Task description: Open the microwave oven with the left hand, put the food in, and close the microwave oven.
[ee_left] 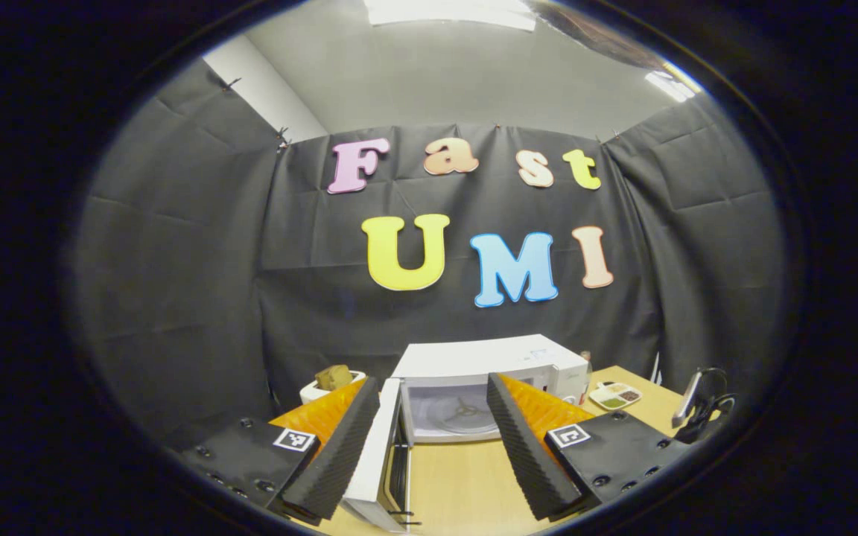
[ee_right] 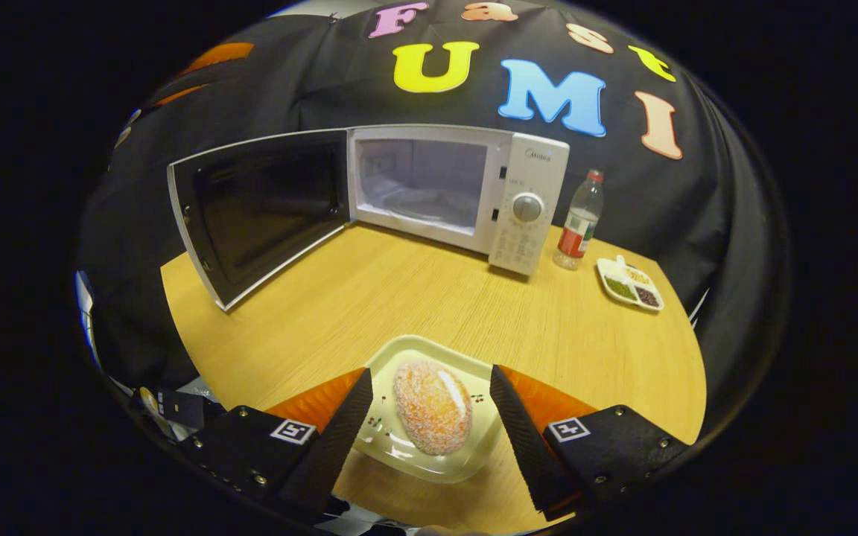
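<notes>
With the right gripper [ee_right: 429, 417] jaws spread, untouching, around the pale square plate [ee_right: 466, 454], its sugared orange bun [ee_right: 433, 406] could slide off if tilted.

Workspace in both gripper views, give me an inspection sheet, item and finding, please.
Surface: wooden table, bare in the middle.
Job's things: microwave with its door swung wide open, cavity without food; bread roll on a plate at the near edge.
Clutter: bottle and divided snack dish right of the microwave; white dish with a brown item to its left.
Grippers: right gripper open, fingers either side of the plate; left gripper open, facing the microwave.
Cables: black cable and device at the table's right.
Surroundings: black cloth wall.
</notes>
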{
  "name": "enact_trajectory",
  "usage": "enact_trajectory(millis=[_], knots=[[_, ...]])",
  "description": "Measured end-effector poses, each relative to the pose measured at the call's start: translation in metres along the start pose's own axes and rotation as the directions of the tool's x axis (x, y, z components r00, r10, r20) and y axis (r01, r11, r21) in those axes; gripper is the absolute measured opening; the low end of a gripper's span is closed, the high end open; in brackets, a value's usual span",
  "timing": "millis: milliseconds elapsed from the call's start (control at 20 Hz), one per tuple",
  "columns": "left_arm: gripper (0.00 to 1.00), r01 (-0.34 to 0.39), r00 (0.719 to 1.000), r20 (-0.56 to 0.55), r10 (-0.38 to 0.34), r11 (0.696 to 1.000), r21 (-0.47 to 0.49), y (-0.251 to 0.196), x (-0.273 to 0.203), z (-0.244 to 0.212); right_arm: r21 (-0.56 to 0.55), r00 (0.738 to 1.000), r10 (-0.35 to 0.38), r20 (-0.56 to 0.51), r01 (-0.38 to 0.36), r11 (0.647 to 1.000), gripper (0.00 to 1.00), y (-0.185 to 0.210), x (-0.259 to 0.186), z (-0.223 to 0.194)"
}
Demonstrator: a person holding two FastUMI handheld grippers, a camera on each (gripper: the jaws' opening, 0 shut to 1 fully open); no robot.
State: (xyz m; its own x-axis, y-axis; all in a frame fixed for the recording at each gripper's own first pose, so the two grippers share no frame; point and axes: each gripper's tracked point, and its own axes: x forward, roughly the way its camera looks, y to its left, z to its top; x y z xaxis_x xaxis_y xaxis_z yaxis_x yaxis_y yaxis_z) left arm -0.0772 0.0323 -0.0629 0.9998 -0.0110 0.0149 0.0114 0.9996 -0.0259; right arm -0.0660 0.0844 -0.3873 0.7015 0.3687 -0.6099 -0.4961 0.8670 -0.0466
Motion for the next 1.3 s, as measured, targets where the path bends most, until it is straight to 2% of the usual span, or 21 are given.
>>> enact_trajectory(millis=[300, 350, 400, 600, 650, 750, 800, 850, 900, 950, 1150, 1200, 1300], knots=[[0.97, -0.008, 1.000, -0.002, 0.008, 1.000, 0.009, 0.008, 0.006, 0.004, 0.024, 0.998, 0.017, -0.057, -0.016, 1.000, 0.97, -0.004, 0.028, -0.015], [0.99, -0.009, 1.000, -0.003, 0.009, 1.000, 0.011, 0.010, 0.008, 0.004, 0.024, 0.998, 0.017, -0.060, -0.016, 1.000, 0.97, -0.004, 0.031, -0.015], [0.97, -0.011, 1.000, -0.005, 0.011, 1.000, 0.015, 0.012, 0.009, 0.004, 0.027, 0.997, 0.022, -0.071, -0.020, 0.999, 0.97, -0.004, 0.034, -0.017], [0.99, -0.016, 1.000, -0.011, 0.016, 0.999, 0.032, 0.018, 0.009, 0.002, 0.037, 0.994, 0.043, -0.103, -0.039, 0.999, 0.98, 0.003, 0.040, -0.025], [0.99, -0.014, 1.000, -0.014, 0.015, 0.999, 0.033, 0.018, 0.010, 0.001, 0.029, 0.993, 0.041, -0.106, -0.038, 0.999, 0.86, 0.004, 0.040, -0.026], [0.99, -0.014, 1.000, -0.020, 0.015, 0.999, 0.040, 0.020, 0.010, -0.003, 0.014, 0.992, 0.050, -0.118, -0.048, 0.999, 0.79, 0.007, 0.040, -0.025], [0.99, -0.015, 1.000, -0.023, 0.016, 0.999, 0.043, 0.021, 0.011, -0.004, 0.010, 0.990, 0.051, -0.133, -0.050, 0.999, 0.79, 0.008, 0.040, -0.027], [0.99, -0.018, 1.000, -0.025, 0.019, 0.999, 0.041, 0.024, 0.011, -0.005, 0.010, 0.989, 0.052, -0.140, -0.051, 0.999, 0.72, 0.008, 0.039, -0.025], [1.00, -0.019, 0.999, -0.027, 0.020, 0.999, 0.039, 0.025, 0.012, -0.006, 0.005, 0.989, 0.043, -0.142, -0.043, 0.999, 0.72, 0.006, 0.038, -0.023], [1.00, -0.021, 0.999, -0.029, 0.022, 0.999, 0.037, 0.026, 0.013, -0.007, 0.012, 0.990, 0.044, -0.135, -0.043, 0.999, 0.63, 0.007, 0.039, -0.020], [1.00, -0.023, 0.999, -0.022, 0.024, 0.999, 0.046, 0.033, 0.015, -0.003, 0.076, 0.995, 0.060, -0.079, -0.054, 0.996, 0.63, 0.009, 0.025, 0.018], [0.98, -0.022, 1.000, -0.021, 0.023, 0.999, 0.045, 0.036, 0.016, -0.002, 0.114, 0.996, 0.068, -0.054, -0.061, 0.992, 0.63, 0.010, 0.022, 0.032], [1.00, -0.022, 1.000, -0.019, 0.023, 0.999, 0.049, 0.042, 0.016, 0.000, 0.225, 0.996, 0.091, 0.004, -0.090, 0.970, 0.63, 0.016, 0.023, 0.069]])
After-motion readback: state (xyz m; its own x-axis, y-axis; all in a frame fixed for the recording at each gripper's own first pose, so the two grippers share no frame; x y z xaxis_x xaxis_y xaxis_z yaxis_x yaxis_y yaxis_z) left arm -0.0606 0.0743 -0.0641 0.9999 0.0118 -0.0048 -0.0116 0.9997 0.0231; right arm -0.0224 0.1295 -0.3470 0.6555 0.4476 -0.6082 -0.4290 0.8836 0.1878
